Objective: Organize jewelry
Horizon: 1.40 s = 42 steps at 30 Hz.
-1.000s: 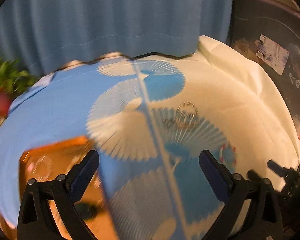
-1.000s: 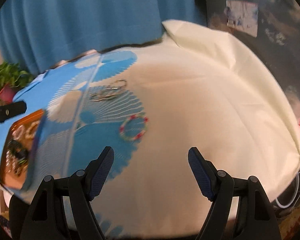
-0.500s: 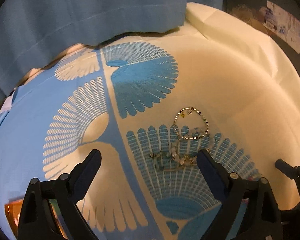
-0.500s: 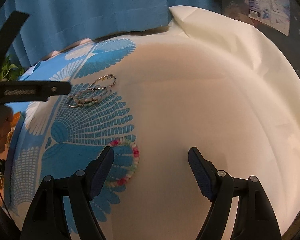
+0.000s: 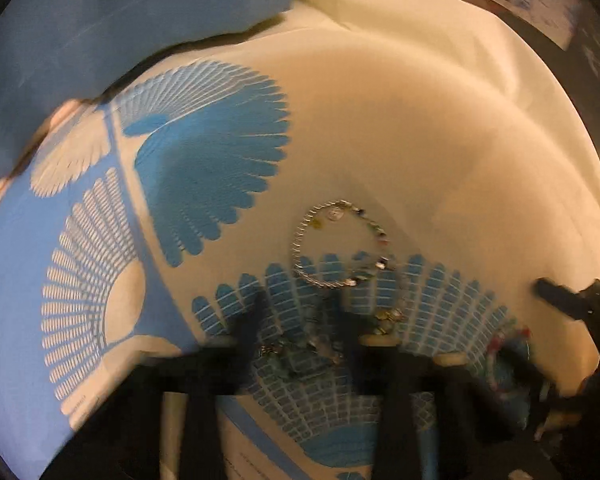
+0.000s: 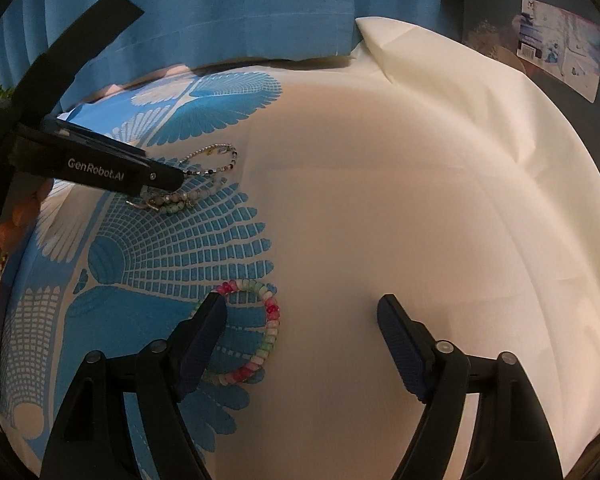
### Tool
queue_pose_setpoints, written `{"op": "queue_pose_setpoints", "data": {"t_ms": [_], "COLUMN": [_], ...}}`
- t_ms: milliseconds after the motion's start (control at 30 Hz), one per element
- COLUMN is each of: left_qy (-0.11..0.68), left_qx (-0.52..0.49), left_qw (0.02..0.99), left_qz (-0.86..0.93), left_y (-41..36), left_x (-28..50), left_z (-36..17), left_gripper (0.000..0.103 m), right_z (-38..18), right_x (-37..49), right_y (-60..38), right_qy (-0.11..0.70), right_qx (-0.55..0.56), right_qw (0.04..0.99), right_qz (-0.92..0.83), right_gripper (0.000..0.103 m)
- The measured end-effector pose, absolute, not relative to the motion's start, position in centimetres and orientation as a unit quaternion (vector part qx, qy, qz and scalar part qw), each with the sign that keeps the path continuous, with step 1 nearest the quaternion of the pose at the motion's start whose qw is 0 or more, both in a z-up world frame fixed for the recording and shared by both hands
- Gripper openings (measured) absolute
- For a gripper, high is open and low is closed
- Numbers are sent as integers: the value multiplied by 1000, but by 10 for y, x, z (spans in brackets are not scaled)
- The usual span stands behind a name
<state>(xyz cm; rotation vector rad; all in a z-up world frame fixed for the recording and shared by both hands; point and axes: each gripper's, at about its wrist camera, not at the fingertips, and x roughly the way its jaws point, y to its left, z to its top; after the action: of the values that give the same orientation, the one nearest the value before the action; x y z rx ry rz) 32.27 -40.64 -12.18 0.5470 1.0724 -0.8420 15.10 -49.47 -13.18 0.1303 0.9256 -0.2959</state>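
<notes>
Three bracelets lie on a blue-and-cream patterned cloth [image 6: 380,200]. My left gripper [image 5: 300,320], blurred in its own view, is shut on the pale stone bracelet [image 6: 176,202], its tip [image 6: 172,180] down on the beads. Just beyond lies a silver chain bracelet [image 5: 296,248], free on the cloth. My right gripper [image 6: 300,308] hangs low over the colourful bead bracelet [image 6: 270,320] with its jaws closing. Its left finger covers the bracelet's left side, the right side lies between the fingers, and neither pad presses on it. This bracelet [image 5: 496,344] also shows in the left wrist view.
A blue curtain [image 6: 220,8] hangs behind the table's far edge. A person's hand [image 6: 20,208] holds the left gripper at the left edge. A dark surface with a printed label [image 6: 560,48] lies past the cloth's right corner.
The left gripper swung away from the orange tray, came down over the pale stone bracelet and closed. The right gripper sank towards the colourful bracelet and its jaws narrowed.
</notes>
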Motion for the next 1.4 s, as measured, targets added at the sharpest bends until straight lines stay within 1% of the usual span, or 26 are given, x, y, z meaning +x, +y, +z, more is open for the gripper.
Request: {"op": "queue_pose_setpoints", "data": {"t_ms": [33, 67, 100, 233, 400, 567, 733, 933, 1133, 1400], "left_qy": [485, 488, 495, 485, 447, 412, 400, 393, 405, 390], "left_qx": [257, 258, 246, 193, 151, 132, 129, 146, 110, 96], "left_qw": [740, 738, 736, 760, 788, 810, 819, 818, 823, 842], "left_qz": [-388, -388, -391, -388, -396, -396, -390, -394, -383, -361], "left_y": [-408, -408, -406, -391, -363, -335, -295, -246, -194, -139], "left_x": [319, 317, 316, 315, 294, 259, 207, 138, 75, 9], "left_z": [-122, -121, -119, -90, -30, 15, 41, 52, 43, 41], "left_gripper": [4, 4, 4, 3, 3, 3, 3, 3, 3, 3], "right_z": [-130, -128, -128, -118, -76, -35, -1, 19, 17, 13], "right_x": [151, 151, 153, 151, 133, 110, 78, 26, -26, -90], "right_y": [-491, -486, -480, -476, -477, -469, -448, -409, -365, -305], "right_qy": [440, 441, 446, 433, 389, 363, 349, 350, 362, 371], "right_qx": [53, 45, 30, 22, 25, 38, 35, 28, 29, 26], "right_qw": [887, 888, 887, 892, 909, 920, 926, 928, 926, 926], "right_qz": [-131, -121, -118, -129, -148, -145, -139, -124, -105, -71], "right_gripper": [46, 12, 7, 6, 6, 6, 6, 6, 6, 6]}}
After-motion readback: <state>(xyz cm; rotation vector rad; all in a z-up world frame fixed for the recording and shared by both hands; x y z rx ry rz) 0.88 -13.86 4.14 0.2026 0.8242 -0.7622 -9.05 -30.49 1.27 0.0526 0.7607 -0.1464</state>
